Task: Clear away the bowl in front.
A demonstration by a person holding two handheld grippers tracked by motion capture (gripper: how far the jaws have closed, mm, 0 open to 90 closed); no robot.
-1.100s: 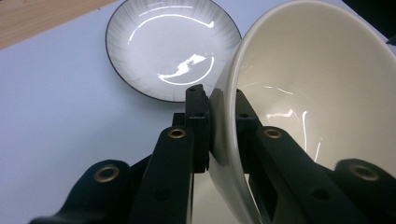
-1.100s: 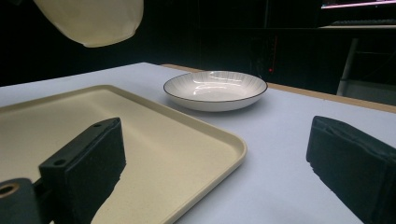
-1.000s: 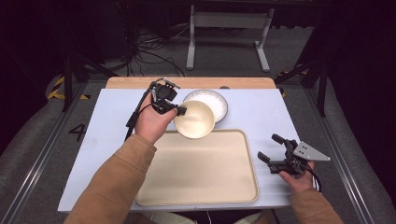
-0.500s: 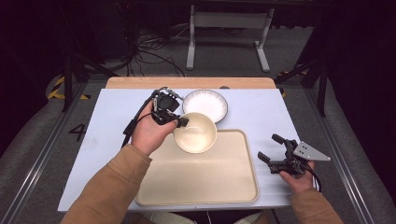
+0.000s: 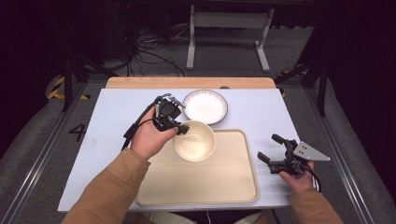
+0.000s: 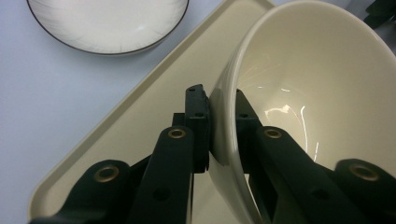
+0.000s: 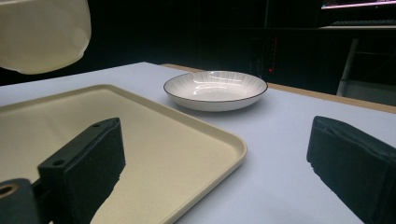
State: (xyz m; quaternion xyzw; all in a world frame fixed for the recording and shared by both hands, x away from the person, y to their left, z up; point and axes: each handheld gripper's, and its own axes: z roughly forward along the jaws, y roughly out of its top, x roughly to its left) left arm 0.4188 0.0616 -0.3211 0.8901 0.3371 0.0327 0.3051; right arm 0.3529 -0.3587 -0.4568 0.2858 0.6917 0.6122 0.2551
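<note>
Comparing this moment with the pictures from a second and half a second back, the cream bowl (image 5: 194, 140) has travelled from beside the striped plate (image 5: 205, 106) towards the person and now hangs over the far left part of the tray (image 5: 243, 186), carried by the left gripper (image 5: 180, 129). In the left gripper view its fingers (image 6: 198, 116) are closed on the bowl's rim, one pad pressed against the outside wall and the other inside, and the bowl (image 6: 308, 102) tilts with its opening turned away from the hand. The right gripper view shows the bowl's underside (image 7: 42, 32) well above the tray's surface (image 7: 154, 140), so it is lifted and not yet set down. The plate has stayed put near the far edge of the worktop (image 5: 107, 121), just beyond the tray's far rim. The right gripper (image 5: 273, 151) has not moved: it rests off the tray's right edge, near the worktop's right side, its fingers (image 7: 86, 163) spread wide with nothing between them. Judging from this shift, the work in hand is loading the dishes onto the tray, the bowl first; the carry seems nearly done, and what remains for the bowl is lowering it level onto the tray and letting go of the rim.
</note>
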